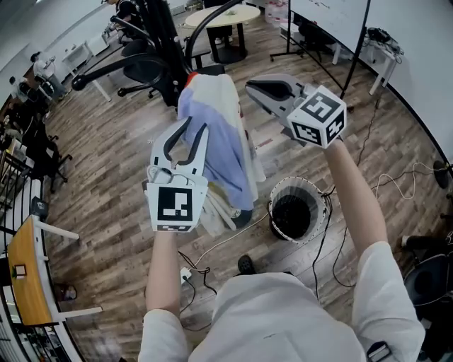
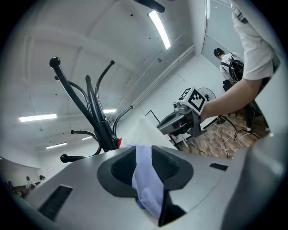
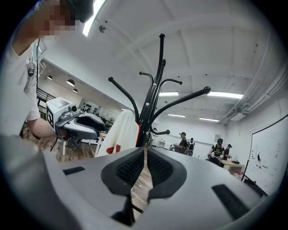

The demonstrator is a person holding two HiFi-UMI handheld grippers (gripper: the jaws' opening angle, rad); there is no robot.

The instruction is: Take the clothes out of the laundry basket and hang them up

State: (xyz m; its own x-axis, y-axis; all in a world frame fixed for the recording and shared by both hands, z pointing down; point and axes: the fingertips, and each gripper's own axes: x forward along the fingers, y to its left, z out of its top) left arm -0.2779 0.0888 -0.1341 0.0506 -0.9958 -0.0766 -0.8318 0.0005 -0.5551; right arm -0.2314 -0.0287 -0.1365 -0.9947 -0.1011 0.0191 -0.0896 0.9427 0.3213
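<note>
Garment [image 1: 219, 134]: lavender-blue panel over cream-white, with small red marks on the cream. Rack [image 1: 159, 42]: black. Left gripper [image 1: 197, 126] and right gripper [image 1: 249, 88]: grey shells, black ribbed pads [image 2: 123, 168]. Cube [image 1: 174, 205]: black-and-white square markers. Basket [image 1: 297, 185]: white mesh, dark inside. Floor [image 1: 106, 177]: brown wood planks. Sleeve [image 1: 163, 332]: white.

The garment [image 1: 221, 138] hung on the rack [image 1: 161, 46], with the basket [image 1: 282, 192] on the floor at its 5 o'clock and a table [image 1: 225, 14] behind the rack at 12 o'clock. The left gripper [image 1: 197, 127] was at the garment's 9 o'clock with a fold between its jaws, the right gripper [image 1: 252, 88] just beside it at 2 o'clock. A chair [image 1: 140, 71] stood at the rack's 8 o'clock.
</note>
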